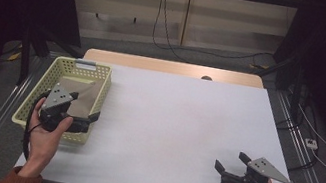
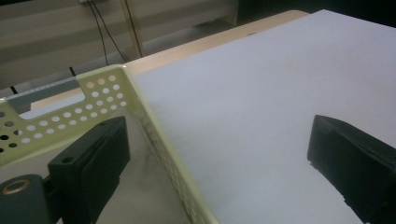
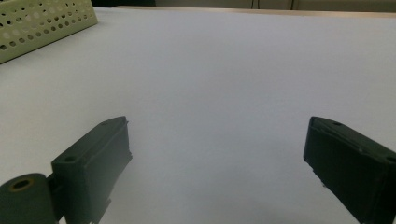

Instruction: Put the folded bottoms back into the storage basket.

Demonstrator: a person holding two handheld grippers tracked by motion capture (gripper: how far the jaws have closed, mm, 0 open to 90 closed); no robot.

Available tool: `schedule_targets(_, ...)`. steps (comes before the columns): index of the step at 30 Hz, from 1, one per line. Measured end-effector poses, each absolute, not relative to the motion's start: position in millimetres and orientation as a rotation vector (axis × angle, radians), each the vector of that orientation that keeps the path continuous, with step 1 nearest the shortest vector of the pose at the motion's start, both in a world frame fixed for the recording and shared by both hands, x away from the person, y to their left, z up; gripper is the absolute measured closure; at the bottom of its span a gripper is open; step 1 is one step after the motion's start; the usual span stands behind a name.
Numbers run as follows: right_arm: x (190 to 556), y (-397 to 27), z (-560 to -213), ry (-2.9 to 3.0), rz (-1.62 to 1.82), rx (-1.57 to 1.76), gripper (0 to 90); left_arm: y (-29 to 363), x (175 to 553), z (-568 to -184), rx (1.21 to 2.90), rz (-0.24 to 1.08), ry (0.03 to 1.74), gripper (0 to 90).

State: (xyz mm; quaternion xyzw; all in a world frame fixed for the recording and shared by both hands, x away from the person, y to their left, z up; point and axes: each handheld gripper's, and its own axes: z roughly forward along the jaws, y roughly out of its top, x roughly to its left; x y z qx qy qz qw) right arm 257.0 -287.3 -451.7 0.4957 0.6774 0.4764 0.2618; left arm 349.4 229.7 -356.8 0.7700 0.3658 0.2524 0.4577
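Fingers of left gripper (image 1: 87,121) spread wide, straddling the near-right wall of the yellow-green basket (image 2: 154,135) — one inside, one over the white table (image 1: 180,125). Brown sheet (image 1: 80,93) on basket floor, partly hidden by the gripper. Right gripper (image 1: 231,162) — fingers parted, empty, well apart from basket.
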Motion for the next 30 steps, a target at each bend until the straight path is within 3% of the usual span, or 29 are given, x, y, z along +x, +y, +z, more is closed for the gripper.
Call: schedule_targets(30, 256.9, -286.1, -452.1, 1.844, 1.285, 1.340, 6.4, 157.8, 353.3, -394.0, 1.987, 0.479, 0.810, 5.2)
